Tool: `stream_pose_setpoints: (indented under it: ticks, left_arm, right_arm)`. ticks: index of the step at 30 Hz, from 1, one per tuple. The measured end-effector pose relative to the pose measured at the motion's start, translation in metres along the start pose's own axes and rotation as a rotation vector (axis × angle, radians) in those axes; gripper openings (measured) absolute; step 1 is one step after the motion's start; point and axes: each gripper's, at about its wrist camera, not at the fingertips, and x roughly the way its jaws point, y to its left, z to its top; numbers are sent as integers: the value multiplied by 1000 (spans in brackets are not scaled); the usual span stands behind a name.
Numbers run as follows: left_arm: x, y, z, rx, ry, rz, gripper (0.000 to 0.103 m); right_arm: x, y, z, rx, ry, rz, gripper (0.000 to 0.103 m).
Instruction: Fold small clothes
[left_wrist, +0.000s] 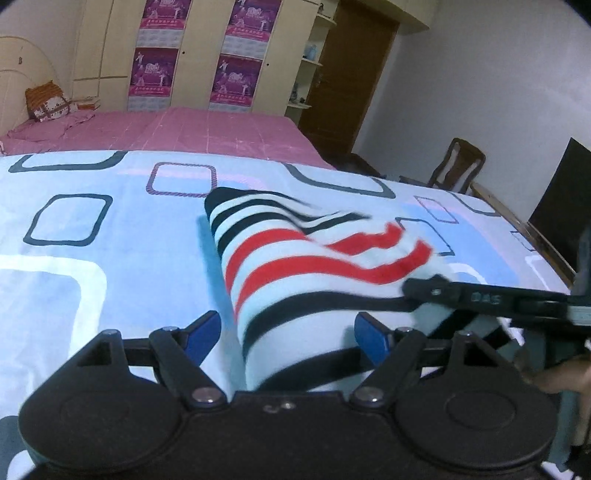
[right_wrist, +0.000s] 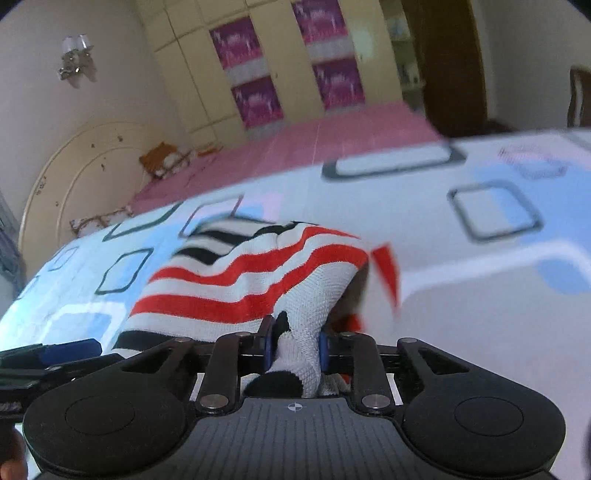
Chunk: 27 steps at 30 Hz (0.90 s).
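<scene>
A small striped garment (left_wrist: 295, 266), white with black and red stripes, lies partly folded on a light blue patterned sheet (left_wrist: 92, 221). My left gripper (left_wrist: 288, 332) is open, its blue pads either side of the garment's near end, not gripping it. My right gripper (right_wrist: 293, 347) is shut on a bunched edge of the garment (right_wrist: 251, 280) and lifts it off the sheet. In the left wrist view the right gripper (left_wrist: 424, 286) comes in from the right, over the garment's right side.
The sheet covers a bed with a pink cover (left_wrist: 184, 129) further back. Wardrobes with purple posters (left_wrist: 236, 74) stand behind. A wooden chair (left_wrist: 458, 166) and a dark screen (left_wrist: 565, 206) stand right of the bed's edge.
</scene>
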Motion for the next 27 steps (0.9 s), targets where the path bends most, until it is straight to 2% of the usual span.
stream_pose_setpoints:
  ticks: [4, 9, 13, 17, 20, 24, 27]
  left_arm:
    - [20, -3, -11, 14, 68, -3, 81]
    - [26, 9, -19, -13, 90, -13, 82]
    - [20, 10, -18, 13, 89, -10, 80]
    - [16, 9, -18, 27, 96, -24, 73]
    - [8, 9, -19, 0, 110, -32, 67]
    - [-4, 4, -29, 24, 125, -47, 53]
    - [-6, 1, -37, 56, 119, -26, 48]
  right_arm:
    - [17, -28, -17, 105, 82, -24, 22]
    - [1, -34, -15, 139, 78, 5, 25]
    - [-26, -39, -19, 160, 76, 38, 26]
    - [-40, -39, -26, 191, 95, 69, 26]
    - [-49, -43, -36, 222, 113, 79, 26]
    - [-58, -41, -47, 204, 116, 59, 26]
    - [-62, -41, -54, 208, 118, 42, 25]
